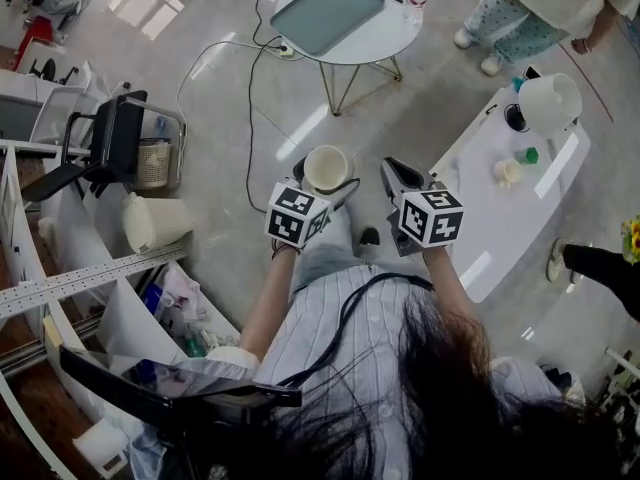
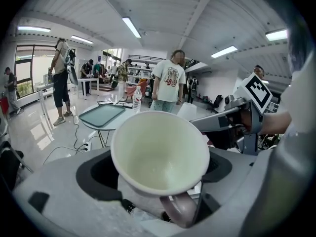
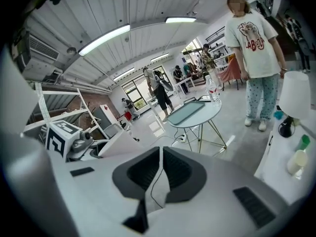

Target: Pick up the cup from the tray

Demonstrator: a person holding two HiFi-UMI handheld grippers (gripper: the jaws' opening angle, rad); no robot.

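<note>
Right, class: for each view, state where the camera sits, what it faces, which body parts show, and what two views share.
Head view: on the person's head, facing steeply down; hair, shirt, forearms, left gripper and right gripper show.
Left gripper view: on the left gripper, facing along fingers shut on the cup; shirt at right.
Right gripper view: on the right gripper, facing along shut, empty fingers; no body clearly shown.
Shared: both gripper views face the tray.

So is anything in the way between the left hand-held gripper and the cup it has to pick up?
Nothing visible does. The cup is already clamped between the jaws of the left hand-held gripper, up in the air and well away from the tray.
</note>
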